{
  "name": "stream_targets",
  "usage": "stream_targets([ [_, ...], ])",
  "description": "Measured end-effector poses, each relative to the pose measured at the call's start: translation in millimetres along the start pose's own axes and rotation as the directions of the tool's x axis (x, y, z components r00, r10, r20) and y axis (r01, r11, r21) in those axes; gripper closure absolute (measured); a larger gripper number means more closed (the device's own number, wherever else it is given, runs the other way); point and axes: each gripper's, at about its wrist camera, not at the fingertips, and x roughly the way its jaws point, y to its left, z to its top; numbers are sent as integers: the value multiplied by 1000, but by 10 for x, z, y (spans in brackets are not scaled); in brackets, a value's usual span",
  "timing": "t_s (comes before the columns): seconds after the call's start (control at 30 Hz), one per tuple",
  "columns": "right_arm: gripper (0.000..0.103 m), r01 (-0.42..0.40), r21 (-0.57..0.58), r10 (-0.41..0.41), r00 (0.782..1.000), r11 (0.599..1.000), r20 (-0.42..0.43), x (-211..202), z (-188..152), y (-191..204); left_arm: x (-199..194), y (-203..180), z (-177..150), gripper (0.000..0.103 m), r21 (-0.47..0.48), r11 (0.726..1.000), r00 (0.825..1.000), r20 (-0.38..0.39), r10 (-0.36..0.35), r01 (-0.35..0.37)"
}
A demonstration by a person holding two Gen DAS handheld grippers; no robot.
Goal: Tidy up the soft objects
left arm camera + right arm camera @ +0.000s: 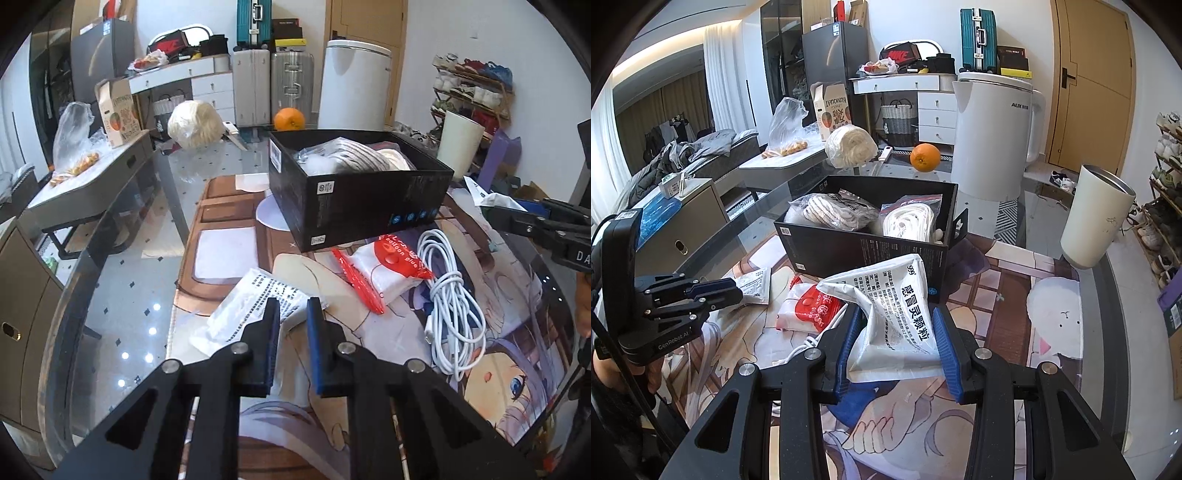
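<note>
Our left gripper (293, 314) hovers, fingers slightly apart and empty, above a flat white printed sachet (258, 299) on the table (122, 295). Our right gripper (894, 325) clamps a crumpled white printed medicine pouch (894, 314) before the black cardboard box (864, 251) holding bagged white cloths.

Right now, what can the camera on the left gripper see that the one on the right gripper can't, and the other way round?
Only the left wrist view shows the whole coiled white cable on the printed mat and the left gripper empty, its blue-padded jaws apart. Only the right wrist view shows the right gripper shut on a crumpled white medicine packet, and the golden wooden door. Both show the open black cardboard box of bagged soft items, the red-and-white balloon glue packet and the orange.
</note>
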Motion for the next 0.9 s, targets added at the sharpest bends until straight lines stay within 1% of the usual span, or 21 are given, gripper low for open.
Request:
stream_targets([
  [0.13,63,-1,-2,1,1000,1000,-2,7,-2,-1,29,12,-19,88,1,1000,1000,-15,-9,9],
  [0.2,63,-1,-4,1,1000,1000,-2,6,1,8,46,12,-28,81,14,1000,1000,-22,5,-5],
  [0.23,63,-1,-4,1,1000,1000,-3,9,1,6,58,20,-24,70,18,1000,1000,-27,8,-7],
  [0.27,63,-1,-3,1,1000,1000,-4,12,0,4,62,28,-19,52,20,1000,1000,-30,5,-4],
  [0.3,63,-1,-3,1,1000,1000,-6,15,-1,2,62,36,-14,46,26,1000,1000,-29,2,-1],
  [0.4,63,-2,-3,2,1000,1000,-9,34,-6,0,91,69,2,42,46,999,999,-32,14,-12],
  [0.5,63,-2,-3,2,1000,1000,-14,48,-10,-10,214,122,8,41,50,999,998,-70,3,1],
  [0.53,63,-1,-2,1,1000,1000,-15,52,-12,-15,250,129,8,39,50,999,997,-80,1,3],
  [0.63,63,1,0,-1,1000,1000,-21,73,-18,-31,317,133,25,26,51,999,996,-88,-7,11],
  [0.7,63,-1,2,1,1000,1000,-24,85,-24,-38,340,120,50,25,39,998,995,-93,-40,43],
  [0.83,63,-2,1,2,1000,1000,-28,96,-21,-41,355,18,51,25,71,994,992,-100,-70,77],
  [0.9,63,-4,1,4,1000,1000,-28,97,-22,-40,335,-36,44,25,81,991,989,-106,-99,108],
])
